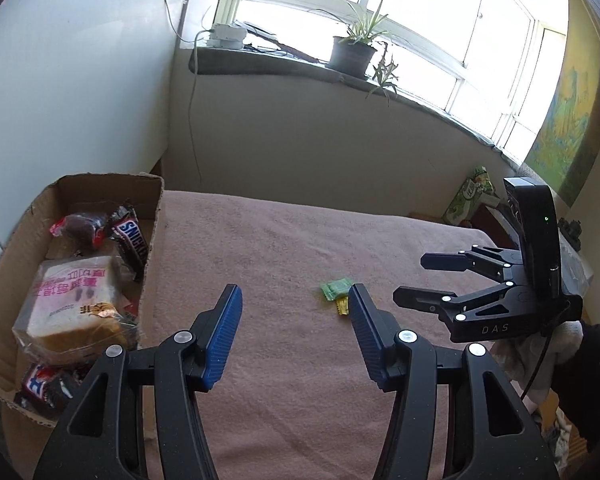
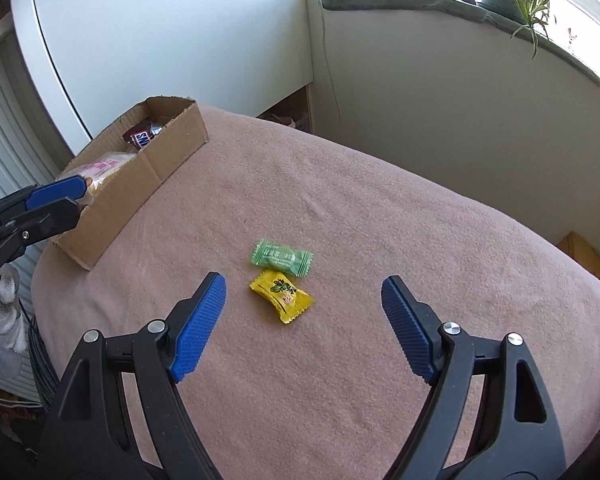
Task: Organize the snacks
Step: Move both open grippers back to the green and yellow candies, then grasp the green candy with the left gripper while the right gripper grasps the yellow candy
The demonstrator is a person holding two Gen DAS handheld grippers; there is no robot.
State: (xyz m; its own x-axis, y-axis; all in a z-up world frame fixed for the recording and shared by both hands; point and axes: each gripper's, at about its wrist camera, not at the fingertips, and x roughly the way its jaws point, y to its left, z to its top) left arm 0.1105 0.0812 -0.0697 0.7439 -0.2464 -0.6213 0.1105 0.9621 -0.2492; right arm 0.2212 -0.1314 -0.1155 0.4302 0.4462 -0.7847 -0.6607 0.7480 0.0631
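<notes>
From the left wrist view, the left tool point(image 1: 296, 300) hangs with its jaws spread wide and nothing between them, above the pink cloth point(image 1: 300, 248) covering the worktop. The cardboard box point(image 1: 156, 200) sits at the left edge of that cloth; inside it lie a bagged bread slice point(image 1: 76, 300), a Snickers bar point(image 1: 134, 240) on the side of the bread away from the camera, a dark red-ended wrapper point(image 1: 80, 228) beside the Snickers, and another dark wrapper point(image 1: 44, 388) on the near side of the bread. To the right of the box, well apart from it, a green candy point(image 1: 336, 288) lies on the cloth with a yellow candy point(image 1: 343, 306) touching it, partly hidden by the tool's right finger. The right tool point(image 1: 408, 278) hovers further right of the box, also wide open and empty.

From the right wrist view, the right tool point(image 2: 304, 292) is spread wide, holding nothing, over the pink cloth point(image 2: 380, 220). The green candy point(image 2: 281, 257) and yellow candy point(image 2: 282, 295) lie touching each other, right of the cardboard box point(image 2: 148, 172) and well apart from it, the yellow one roughly between the fingertips. The Snickers bar point(image 2: 140, 138) and bread slice point(image 2: 100, 166) show inside the box. The left tool point(image 2: 66, 200) reaches over the box's near end, its jaws apart
</notes>
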